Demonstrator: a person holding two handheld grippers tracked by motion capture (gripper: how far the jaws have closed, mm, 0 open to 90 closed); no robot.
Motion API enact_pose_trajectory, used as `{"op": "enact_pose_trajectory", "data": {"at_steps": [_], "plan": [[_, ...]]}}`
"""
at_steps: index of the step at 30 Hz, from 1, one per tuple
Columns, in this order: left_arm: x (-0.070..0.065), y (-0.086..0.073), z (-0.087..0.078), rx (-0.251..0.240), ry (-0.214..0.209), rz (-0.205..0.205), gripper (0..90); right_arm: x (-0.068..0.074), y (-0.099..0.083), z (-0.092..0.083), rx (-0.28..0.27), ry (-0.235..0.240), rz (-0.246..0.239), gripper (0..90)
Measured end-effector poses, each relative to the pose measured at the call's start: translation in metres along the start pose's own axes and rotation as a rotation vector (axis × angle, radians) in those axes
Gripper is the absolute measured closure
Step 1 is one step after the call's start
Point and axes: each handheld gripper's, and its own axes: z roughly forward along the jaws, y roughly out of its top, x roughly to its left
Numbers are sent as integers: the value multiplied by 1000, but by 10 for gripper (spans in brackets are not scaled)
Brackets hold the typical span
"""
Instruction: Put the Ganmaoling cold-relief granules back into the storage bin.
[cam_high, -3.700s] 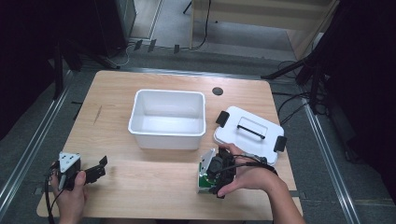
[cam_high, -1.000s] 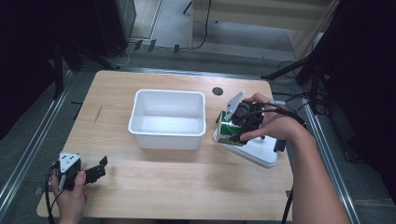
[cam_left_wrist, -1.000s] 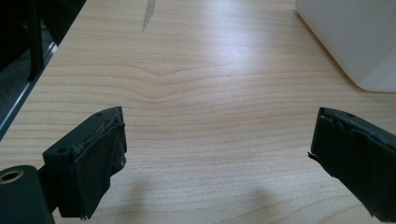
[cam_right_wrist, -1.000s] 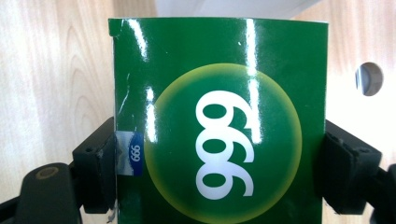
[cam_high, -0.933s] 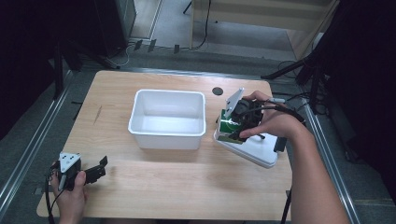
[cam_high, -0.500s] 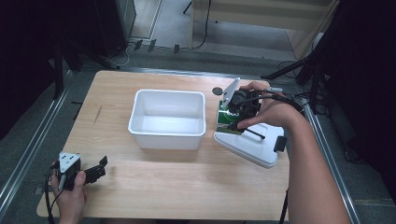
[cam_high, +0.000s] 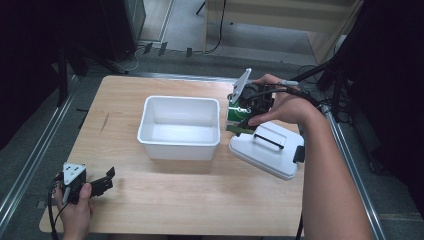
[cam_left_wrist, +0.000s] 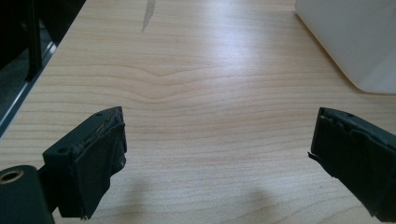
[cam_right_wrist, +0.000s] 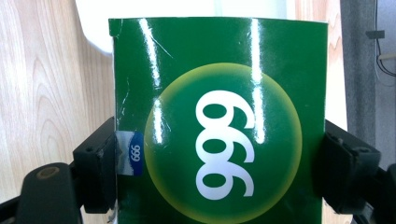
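We hold the green box (cam_high: 239, 116) clamped in the right gripper (cam_high: 248, 111), its jaws pressing on the two narrow sides of the carton; in the right gripper view (cam_right_wrist: 219, 121) the printed face fronts the camera with the box's long axis running up away from the jaws. It hangs just right of the white bin (cam_high: 180, 126), above the near-left edge of the white lid (cam_high: 268, 150). We judge the bin's open mouth lies a short move left, over its right rim. The left gripper (cam_high: 95, 184), jaws released and empty, rests well apart at the bin's near left on bare table (cam_high: 200, 200).
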Motion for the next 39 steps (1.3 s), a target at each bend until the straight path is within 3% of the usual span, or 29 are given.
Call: {"op": "enact_pose_trajectory", "data": {"at_steps": [17,25,29,39], "plan": [[1,0,0,-2,-5,-1,41,-4,41,4,-18,12,-33,165],[1,0,0,-2,-6,1,41,-2,64,9,-26,20,-74,165],[0,0,0,1,-7,4,41,2,80,15,-34,30,-109,166],[0,0,0,-1,-8,-2,41,5,99,30,-36,40,-111,165]]}}
